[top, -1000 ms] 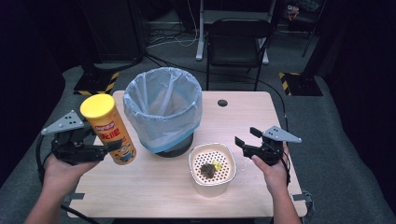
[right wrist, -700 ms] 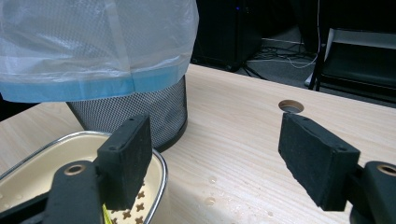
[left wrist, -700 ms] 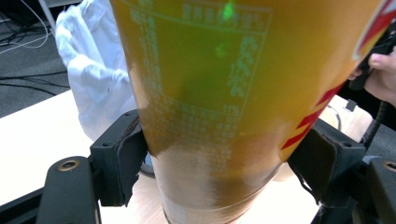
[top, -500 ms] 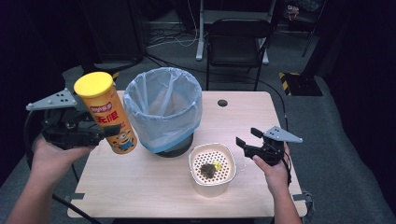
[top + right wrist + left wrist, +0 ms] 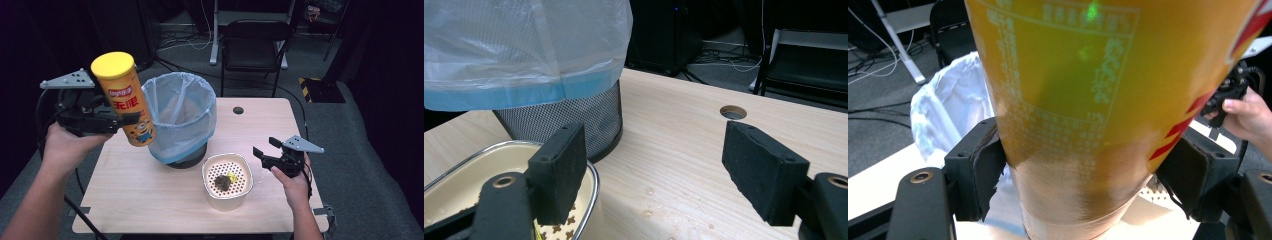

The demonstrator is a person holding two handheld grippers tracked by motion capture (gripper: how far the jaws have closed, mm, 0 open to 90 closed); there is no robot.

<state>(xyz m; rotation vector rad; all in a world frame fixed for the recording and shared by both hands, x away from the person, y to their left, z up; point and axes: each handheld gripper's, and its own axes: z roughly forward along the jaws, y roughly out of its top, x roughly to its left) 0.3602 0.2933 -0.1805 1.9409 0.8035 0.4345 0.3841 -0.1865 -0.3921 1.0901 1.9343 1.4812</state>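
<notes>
- The left tool (image 5: 127,119), at the left of the high view, is clamped on a yellow chip can (image 5: 124,97) — both black pads press its lower body in the left gripper view.
- The can is in the air, tilted a little with its yellow lid toward the upper left, just beside the rim of the bin (image 5: 181,117), above the tabletop's (image 5: 150,200) left part.
- The bin, a dark mesh basket lined with a pale blue bag, stands at the tabletop's middle.
- The right tool (image 5: 261,154), lower right in the high view, has its jaws apart with nothing between them — it sits just right of a cream strainer bowl (image 5: 227,181) holding dark scraps.
</notes>
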